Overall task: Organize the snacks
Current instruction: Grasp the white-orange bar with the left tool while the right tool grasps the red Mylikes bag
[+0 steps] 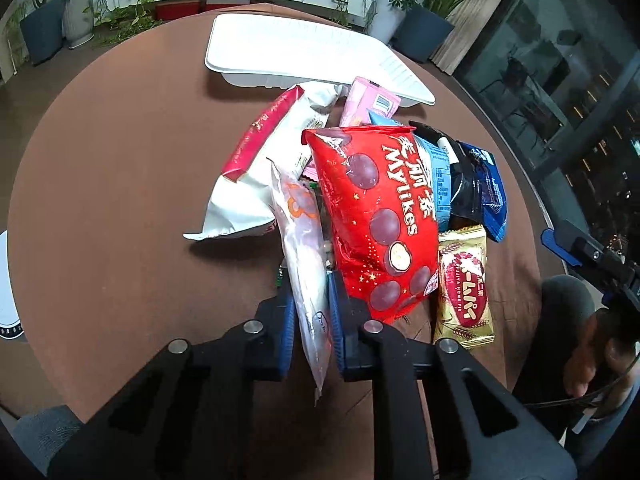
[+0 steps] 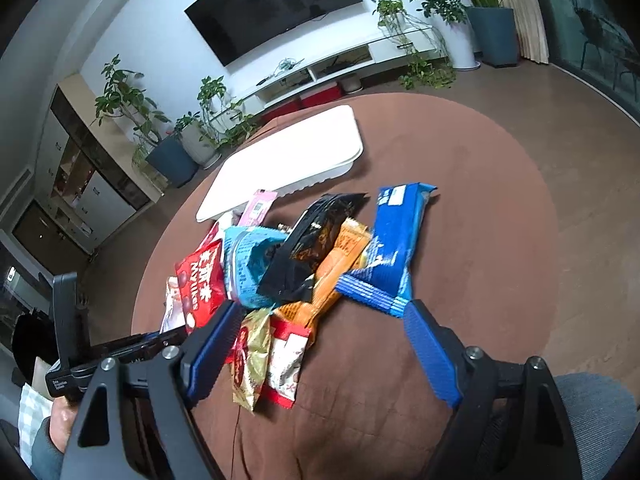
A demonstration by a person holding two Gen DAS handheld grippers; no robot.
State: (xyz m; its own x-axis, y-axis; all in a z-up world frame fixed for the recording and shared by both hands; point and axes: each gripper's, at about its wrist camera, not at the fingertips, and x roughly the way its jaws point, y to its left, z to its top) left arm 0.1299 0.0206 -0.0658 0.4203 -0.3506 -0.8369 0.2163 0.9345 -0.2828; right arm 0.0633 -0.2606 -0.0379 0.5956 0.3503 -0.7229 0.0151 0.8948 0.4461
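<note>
A heap of snack packets lies on the round brown table (image 1: 120, 200). My left gripper (image 1: 312, 314) is shut on a clear packet with an orange print (image 1: 306, 264), its blue pads pressing both sides. Beside it lie a red Mylikes bag (image 1: 376, 216), a white bag with a red stripe (image 1: 260, 172) and a gold packet (image 1: 464, 288). My right gripper (image 2: 324, 308) stands open over the near end of the heap. Its fingers straddle an orange packet (image 2: 340, 276) and a small red-and-white packet (image 2: 288, 360) without touching them. A blue packet (image 2: 396, 240) lies by its right finger.
A white tray (image 1: 312, 52) sits behind the heap, at the table's far side. A pink packet (image 1: 368, 100), a light blue one (image 2: 244, 268) and a black one (image 2: 312, 244) belong to the heap. Potted plants (image 2: 172, 152) and a low TV shelf (image 2: 340, 68) stand beyond the table.
</note>
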